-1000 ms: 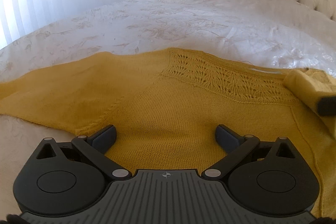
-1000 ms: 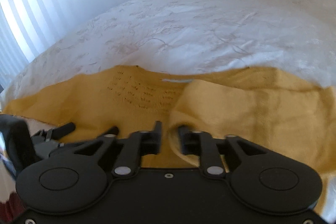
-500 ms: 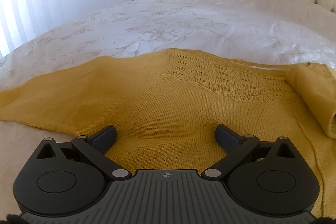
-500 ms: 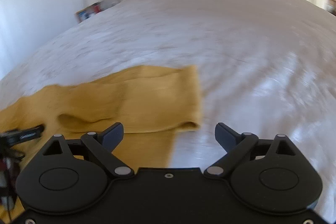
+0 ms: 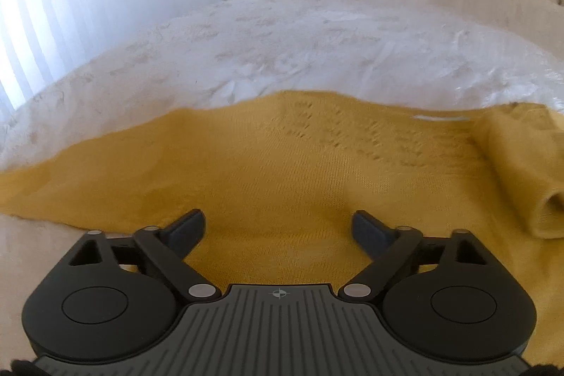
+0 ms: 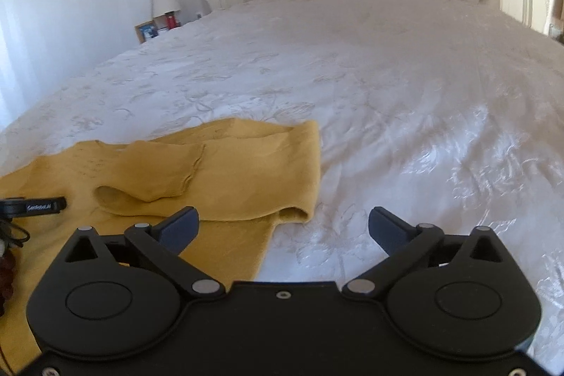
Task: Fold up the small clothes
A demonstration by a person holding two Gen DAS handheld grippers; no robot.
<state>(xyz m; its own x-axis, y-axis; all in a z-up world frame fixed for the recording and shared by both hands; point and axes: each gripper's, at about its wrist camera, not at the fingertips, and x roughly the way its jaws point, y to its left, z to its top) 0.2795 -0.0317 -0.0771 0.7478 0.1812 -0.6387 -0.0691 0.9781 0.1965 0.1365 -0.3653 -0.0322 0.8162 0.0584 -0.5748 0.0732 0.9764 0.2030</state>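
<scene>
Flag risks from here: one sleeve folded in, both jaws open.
1. The folded sleeve lies loose with its cuff bulging open; it may slide as the sweater is moved.
2. The other sleeve is still spread out; pulling it could drag the body askew.
3. The left gripper hangs just over the knit and may snag it.

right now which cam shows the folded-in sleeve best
The right wrist view: the folded sleeve lies whole across the yellow sweater, cuff opening visible. The left wrist view catches only its cuff end at the right edge, slightly blurred.
</scene>
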